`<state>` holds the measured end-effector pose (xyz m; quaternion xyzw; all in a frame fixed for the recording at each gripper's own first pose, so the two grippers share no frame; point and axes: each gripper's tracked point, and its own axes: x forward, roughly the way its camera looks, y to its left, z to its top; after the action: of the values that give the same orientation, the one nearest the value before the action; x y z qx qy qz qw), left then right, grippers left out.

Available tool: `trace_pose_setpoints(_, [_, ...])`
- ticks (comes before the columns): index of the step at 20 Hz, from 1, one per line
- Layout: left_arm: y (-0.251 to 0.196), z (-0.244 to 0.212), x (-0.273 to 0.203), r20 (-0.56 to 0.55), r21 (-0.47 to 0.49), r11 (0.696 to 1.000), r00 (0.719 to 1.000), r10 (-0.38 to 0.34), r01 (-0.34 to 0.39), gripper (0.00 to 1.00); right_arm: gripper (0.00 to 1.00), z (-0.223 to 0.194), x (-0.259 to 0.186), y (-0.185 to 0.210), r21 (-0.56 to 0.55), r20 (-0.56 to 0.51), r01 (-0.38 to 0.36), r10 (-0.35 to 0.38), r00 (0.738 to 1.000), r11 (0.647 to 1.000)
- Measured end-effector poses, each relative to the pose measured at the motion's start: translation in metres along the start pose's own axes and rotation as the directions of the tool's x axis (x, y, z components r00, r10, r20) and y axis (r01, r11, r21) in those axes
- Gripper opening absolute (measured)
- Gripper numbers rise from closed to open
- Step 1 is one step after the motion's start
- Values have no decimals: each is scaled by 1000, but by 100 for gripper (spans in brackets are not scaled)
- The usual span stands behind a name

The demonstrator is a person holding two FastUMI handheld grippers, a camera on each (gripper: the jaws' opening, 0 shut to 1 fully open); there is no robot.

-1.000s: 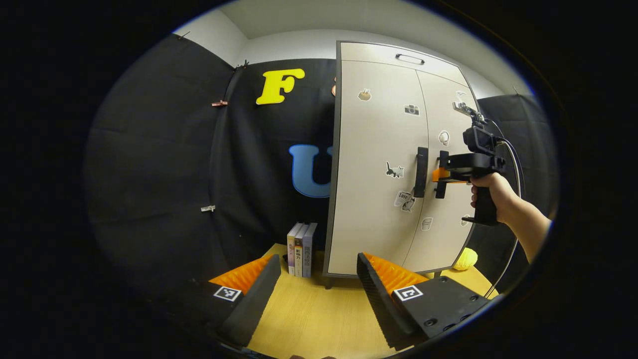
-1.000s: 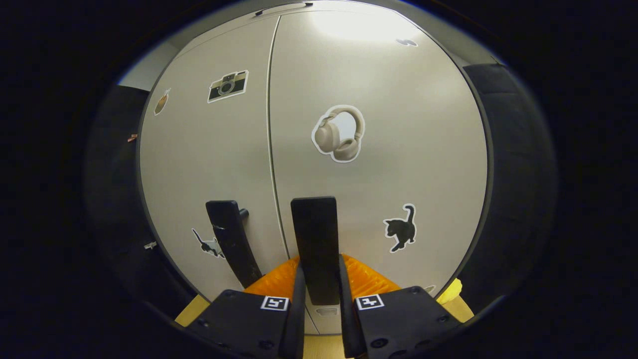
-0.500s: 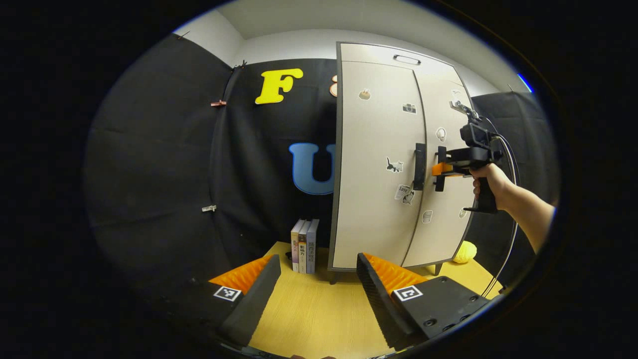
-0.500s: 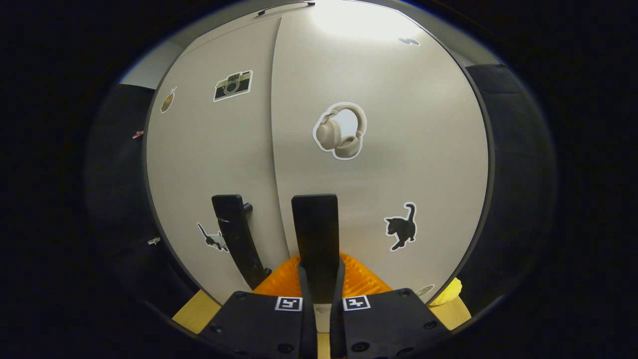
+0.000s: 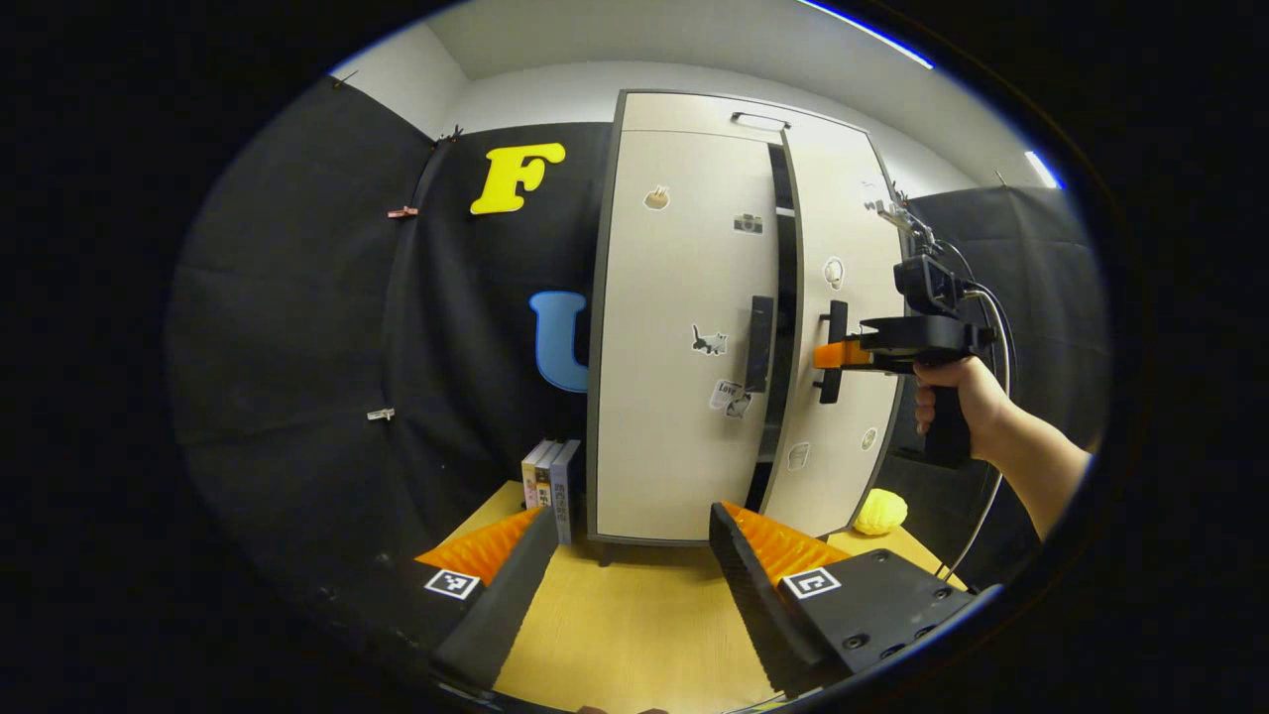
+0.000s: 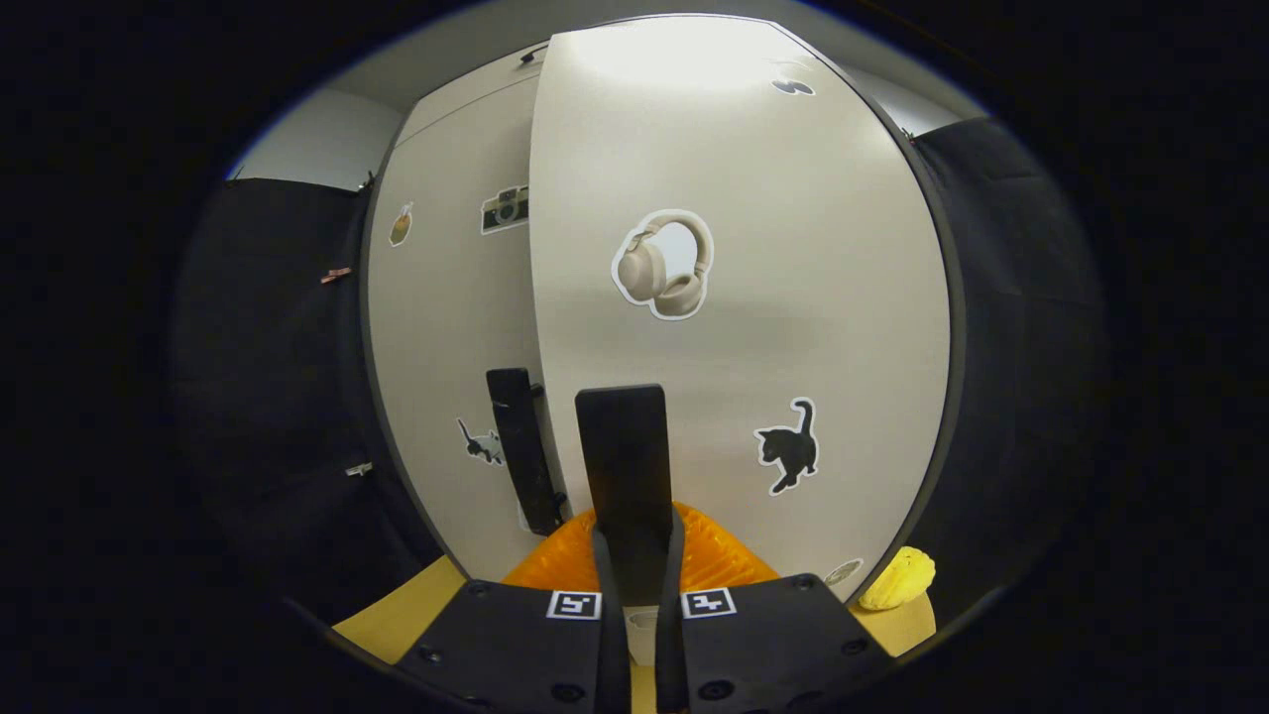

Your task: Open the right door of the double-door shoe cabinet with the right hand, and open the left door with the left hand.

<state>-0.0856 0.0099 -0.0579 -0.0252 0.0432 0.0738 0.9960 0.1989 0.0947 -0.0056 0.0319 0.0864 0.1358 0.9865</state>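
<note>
Right tool (image 6: 634,585) clenched on right handle (image 6: 625,466), right door (image 5: 843,347) cracked ajar on cabinet (image 5: 694,119) at bench (image 5: 634,635) back edge; left tool (image 5: 625,565) released, well short of left handle (image 5: 759,343); off-arc pull risks handle slipping out.

Three books (image 5: 549,483) upright on the wooden table (image 5: 634,635) against the black cloth, a yellow knobbly ball (image 5: 879,512) on the table farther right, small clips (image 5: 402,212) pinned to the cloth, white ceiling above
</note>
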Motion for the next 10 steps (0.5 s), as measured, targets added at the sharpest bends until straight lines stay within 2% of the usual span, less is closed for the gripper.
trace_pose_setpoints(5, [-50,-3,-15,-5,-10,998,998,63,-63,95,14,1,-18,-3,-5,-9,-130,130,991,991])
trace_pose_setpoints(10, [-84,-8,-31,-13,-41,992,993,119,-120,95,14,4,-35,-10,-8,-1,-221,221,975,975])
